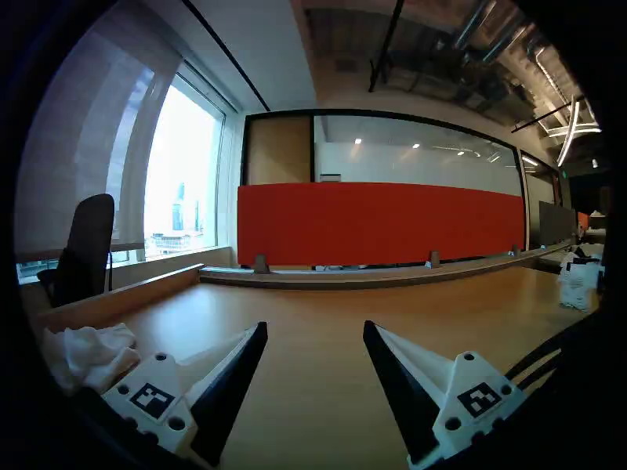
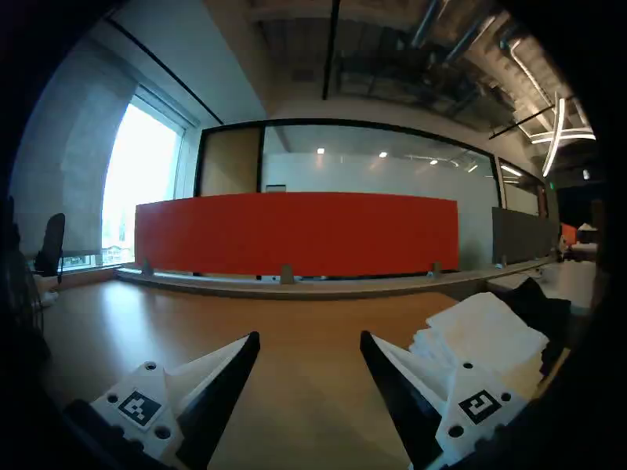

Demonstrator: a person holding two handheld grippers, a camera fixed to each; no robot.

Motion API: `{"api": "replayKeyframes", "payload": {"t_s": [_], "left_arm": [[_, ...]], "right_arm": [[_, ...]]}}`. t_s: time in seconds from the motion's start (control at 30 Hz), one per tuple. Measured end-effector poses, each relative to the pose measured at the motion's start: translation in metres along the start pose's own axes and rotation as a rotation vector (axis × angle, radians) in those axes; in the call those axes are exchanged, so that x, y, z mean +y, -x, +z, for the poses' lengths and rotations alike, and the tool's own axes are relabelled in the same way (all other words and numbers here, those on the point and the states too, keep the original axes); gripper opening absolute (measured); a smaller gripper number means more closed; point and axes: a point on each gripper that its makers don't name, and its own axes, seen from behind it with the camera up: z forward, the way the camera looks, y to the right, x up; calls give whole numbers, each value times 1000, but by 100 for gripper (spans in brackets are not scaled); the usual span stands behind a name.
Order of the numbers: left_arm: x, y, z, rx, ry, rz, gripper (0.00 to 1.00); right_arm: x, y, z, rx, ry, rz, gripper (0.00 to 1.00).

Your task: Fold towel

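Holding my left gripper [image 1: 313, 333] and right gripper [image 2: 308, 341] wide and empty. The crumpled towel [image 1: 86, 354] lies low-left of the left gripper, the nearer one; a folded stack [image 2: 486, 329] sits just right of the right gripper.

1. left gripper [image 1: 313, 327]: white fingers, black inner faces, black-and-white square markers.
2. right gripper [image 2: 308, 337]: the same colours and markers.
3. crumpled towel [image 1: 86, 356], left of the left finger: white.
4. folded stack [image 2: 486, 333], beside the right finger: white.
5. desk [image 1: 329, 298], between the fingers: tan wood.
6. divider [image 1: 376, 223], beyond the fingertips: plain red.
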Motion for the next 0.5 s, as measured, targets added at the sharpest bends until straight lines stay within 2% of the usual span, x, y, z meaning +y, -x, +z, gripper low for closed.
{"api": "replayKeyframes", "payload": {"t_s": [0.5], "left_arm": [[-1,-2,-1,-1,0,-1,91]], "right_arm": [[0,0,1,0,0,0,99]]}}
